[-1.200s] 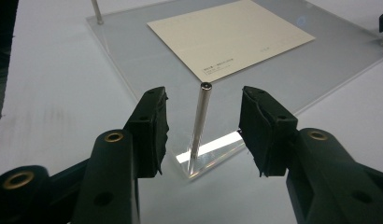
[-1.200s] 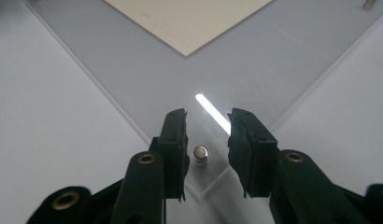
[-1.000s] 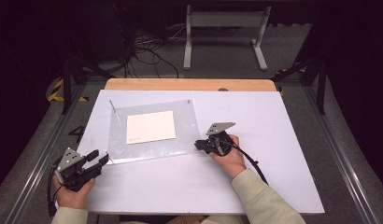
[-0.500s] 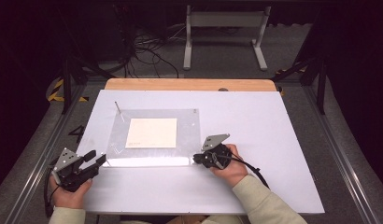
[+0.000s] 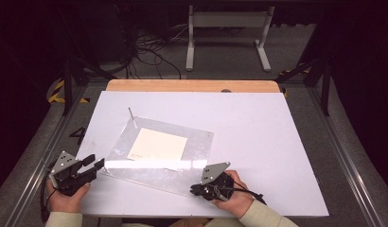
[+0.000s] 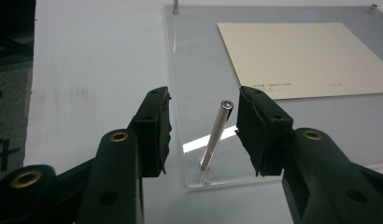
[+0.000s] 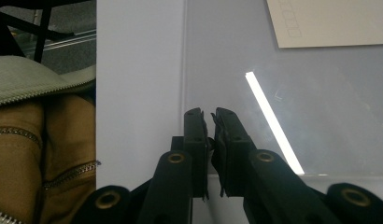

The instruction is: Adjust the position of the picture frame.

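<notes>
dim room, bright white table point(image 5: 258, 142), glare streak on acrylic sheet point(image 5: 154, 164) (soft close-ups)

white table point(image 5: 258, 137), metal stand point(image 5: 227, 21), floor cables point(image 5: 147, 49)

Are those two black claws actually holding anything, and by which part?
The right gripper pinches the clear acrylic sheet at its near corner. The left gripper holds nothing; its jaws straddle a metal pin.

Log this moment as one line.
left tool: open around metal post | right tool: shut on acrylic sheet corner | paper on sheet
</notes>
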